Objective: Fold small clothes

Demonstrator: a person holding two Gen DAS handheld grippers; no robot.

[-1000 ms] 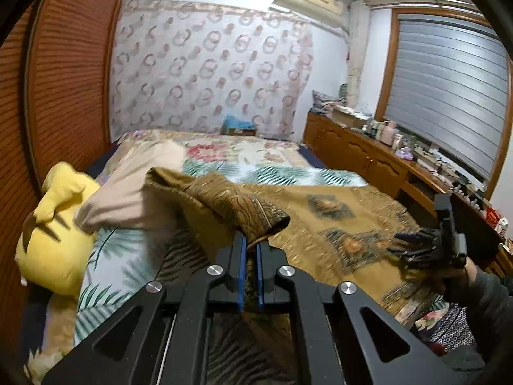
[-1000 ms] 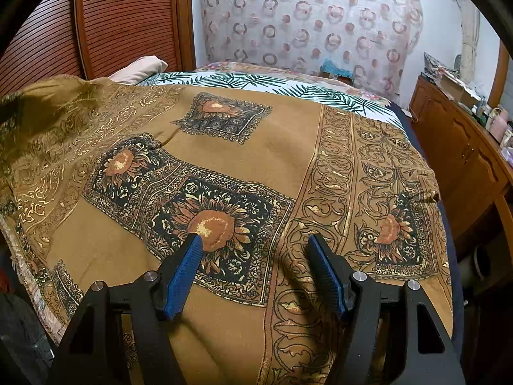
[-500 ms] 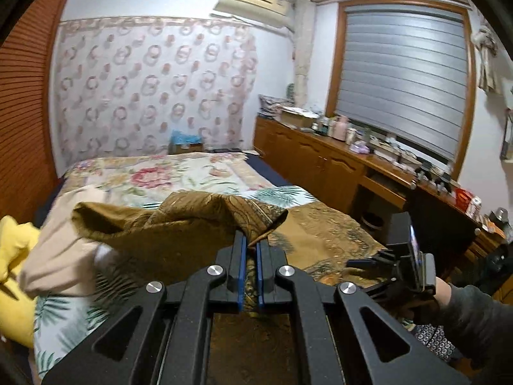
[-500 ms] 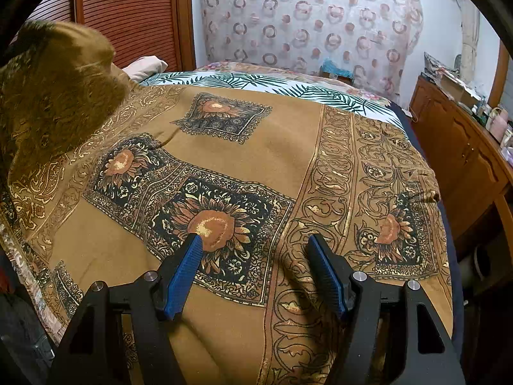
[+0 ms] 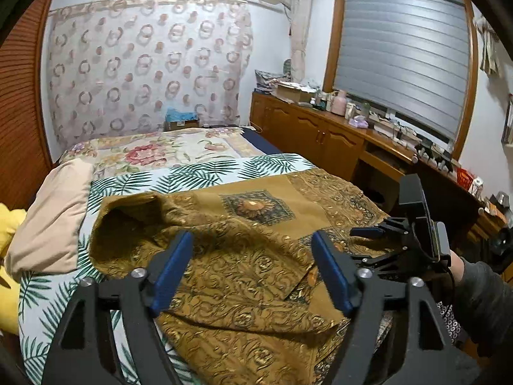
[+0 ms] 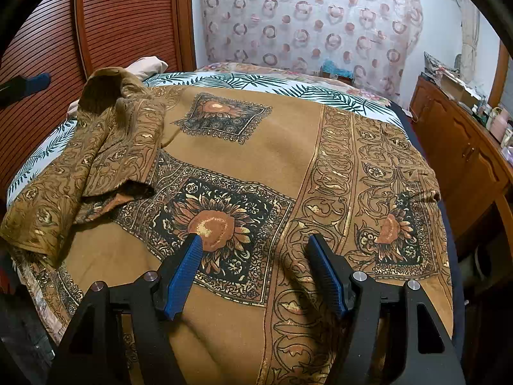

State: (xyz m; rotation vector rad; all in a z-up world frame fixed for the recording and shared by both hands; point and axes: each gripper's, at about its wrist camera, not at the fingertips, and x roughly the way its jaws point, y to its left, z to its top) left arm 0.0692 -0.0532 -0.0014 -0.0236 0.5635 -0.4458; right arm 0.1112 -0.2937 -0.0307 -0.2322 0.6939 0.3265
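A mustard-brown patterned cloth (image 5: 256, 256) with sunflower squares lies spread on the bed (image 5: 179, 176). Its left edge is folded over and lies rumpled on top; in the right wrist view the cloth (image 6: 288, 147) shows this fold at the left. My left gripper (image 5: 253, 256) is open and empty just above the folded edge. My right gripper (image 6: 255, 250) is open and empty, low over the cloth near a sunflower square. It also shows in the left wrist view (image 5: 368, 232) at the cloth's right side.
A beige pillow (image 5: 51, 218) and a yellow plush toy (image 5: 8, 256) lie at the bed's left. A wooden cabinet (image 5: 320, 134) with clutter runs along the right wall. A slatted wooden door (image 6: 96, 25) stands left of the bed.
My left gripper has opened and let go of the cloth's edge, which now lies folded over on the cloth. The right gripper has stayed open and still.
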